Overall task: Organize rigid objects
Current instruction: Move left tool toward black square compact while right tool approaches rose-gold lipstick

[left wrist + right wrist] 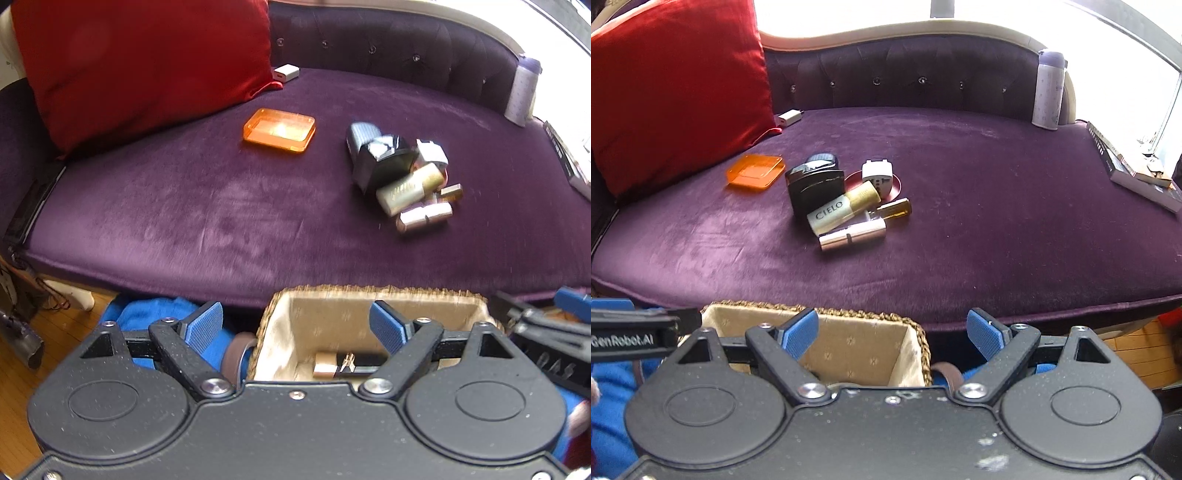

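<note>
Standing wide apart and gripping nothing: both blue pads (205, 326) of the left gripper (300, 326), and likewise the pads (798, 332) of the right gripper (897, 332). Hovering low over the near edge of the seat, each pointing down and forward, probably waiting between two pickups.

Lying just under the left gripper: a woven basket (280, 306) with a pale cloth lining, set against the front of the purple cushion (184, 206), likely so that things are dropping in with a short carry. Already resting on its floor: a small gold-and-black item (343, 365), possibly a lipstick, though half hidden behind the gripper body and hard to name.

Further out, gathered near the middle of the cushion, well apart from the basket: a little heap of cosmetics. Lying on its side, a cream tube with a gold cap (842, 210), long axis running from near left to far right, cap end pointing away toward the right. Just in front of it, touching or nearly so, a rose-gold lipstick (853, 234), almost crosswise to the view. Beside those, a small amber bottle (895, 208), a black case (812, 188) and a white plug (877, 175) on a red dish (897, 184).

Resting alone to the left of the heap: a flat orange box (755, 171). Leaning behind it, a red pillow (676, 92). Standing upright at the far right corner, a pale bottle (1049, 92).
</note>
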